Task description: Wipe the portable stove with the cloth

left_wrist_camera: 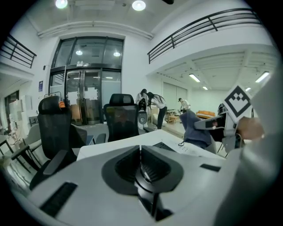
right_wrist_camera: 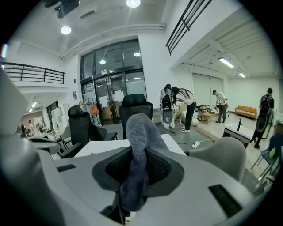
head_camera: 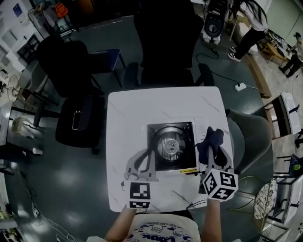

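wiping appears not yet started: the right gripper [head_camera: 211,158] holds the cloth [head_camera: 214,139] clenched in its fingers just beside the portable stove [head_camera: 171,146] on the surface [head_camera: 132,113], and the left gripper [head_camera: 142,158] has its fingers closed on nothing.

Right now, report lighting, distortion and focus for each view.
Head view: dim and dark-toned, lines bowed, white table brightest. Left gripper view: black circular vignette, ceiling lamps glare, railing curved. Right gripper view: same vignette; the cloth in the jaws is slightly soft.
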Demonstrator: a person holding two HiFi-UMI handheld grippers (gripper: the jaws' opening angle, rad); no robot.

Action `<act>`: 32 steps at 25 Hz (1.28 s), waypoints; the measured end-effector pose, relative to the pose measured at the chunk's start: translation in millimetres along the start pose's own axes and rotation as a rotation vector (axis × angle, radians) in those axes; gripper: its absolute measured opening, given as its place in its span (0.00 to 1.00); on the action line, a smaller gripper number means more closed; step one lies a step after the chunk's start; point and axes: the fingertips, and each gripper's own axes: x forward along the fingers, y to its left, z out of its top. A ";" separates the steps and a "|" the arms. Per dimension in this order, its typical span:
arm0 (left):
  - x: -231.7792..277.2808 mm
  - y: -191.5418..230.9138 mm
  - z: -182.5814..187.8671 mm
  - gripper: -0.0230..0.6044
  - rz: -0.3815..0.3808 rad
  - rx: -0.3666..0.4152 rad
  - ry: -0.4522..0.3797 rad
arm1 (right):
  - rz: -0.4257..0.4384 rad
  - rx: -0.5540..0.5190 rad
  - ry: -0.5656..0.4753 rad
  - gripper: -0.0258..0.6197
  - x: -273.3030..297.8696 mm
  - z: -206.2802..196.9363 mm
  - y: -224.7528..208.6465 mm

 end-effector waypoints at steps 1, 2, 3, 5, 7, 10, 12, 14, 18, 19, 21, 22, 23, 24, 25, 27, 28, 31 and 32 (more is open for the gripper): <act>3.8 0.7 -1.3 0.07 0.006 0.003 0.010 | 0.009 -0.003 0.010 0.18 7.3 0.5 -2.7; 7.4 1.5 -2.9 0.07 0.013 0.006 0.019 | 0.019 -0.007 0.021 0.18 14.3 0.7 -5.2; 10.9 2.5 -4.6 0.07 0.020 0.008 0.028 | 0.027 -0.011 0.033 0.18 21.1 0.8 -7.5; 17.4 4.9 -7.9 0.07 0.035 0.011 0.044 | 0.044 -0.019 0.059 0.18 34.9 0.3 -11.3; 22.2 7.6 -11.2 0.07 0.050 0.005 0.058 | 0.058 -0.024 0.090 0.18 48.0 -1.6 -13.4; 27.8 10.1 -17.3 0.07 0.069 -0.010 0.079 | 0.077 -0.038 0.134 0.18 64.3 -7.1 -14.1; 32.3 11.9 -19.8 0.07 0.076 -0.017 0.089 | 0.089 -0.057 0.156 0.18 74.8 -8.9 -12.9; 36.2 13.6 -21.9 0.07 0.082 -0.022 0.098 | 0.100 -0.080 0.171 0.18 84.6 -9.0 -11.3; 39.1 14.1 -28.9 0.07 0.095 -0.040 0.121 | 0.126 -0.112 0.209 0.18 100.9 -11.0 -11.1; 40.2 15.3 -29.8 0.07 0.098 -0.042 0.125 | 0.132 -0.120 0.221 0.18 105.8 -11.2 -10.6; 42.9 17.5 -31.6 0.07 0.101 -0.045 0.134 | 0.139 -0.143 0.242 0.18 115.6 -13.0 -10.3; 43.7 17.8 -33.2 0.07 0.102 -0.047 0.138 | 0.142 -0.156 0.252 0.18 119.5 -14.8 -10.7; 43.8 17.7 -34.9 0.07 0.104 -0.050 0.143 | 0.145 -0.169 0.261 0.18 122.8 -16.8 -11.2; 43.4 17.7 -36.5 0.07 0.107 -0.053 0.148 | 0.149 -0.180 0.270 0.18 125.6 -18.5 -11.4; 42.9 18.1 -37.8 0.07 0.110 -0.056 0.152 | 0.154 -0.189 0.277 0.18 128.3 -19.8 -11.4; 42.2 20.7 -40.1 0.07 0.118 -0.060 0.156 | 0.159 -0.204 0.287 0.18 134.3 -21.9 -10.6; 42.1 22.3 -41.7 0.07 0.122 -0.062 0.158 | 0.161 -0.210 0.292 0.18 137.6 -23.3 -10.2; 41.2 24.5 -48.2 0.07 0.131 -0.077 0.168 | 0.160 -0.236 0.310 0.18 145.4 -29.4 -10.5; 40.9 24.3 -49.8 0.07 0.131 -0.081 0.171 | 0.159 -0.247 0.316 0.18 147.4 -31.0 -10.9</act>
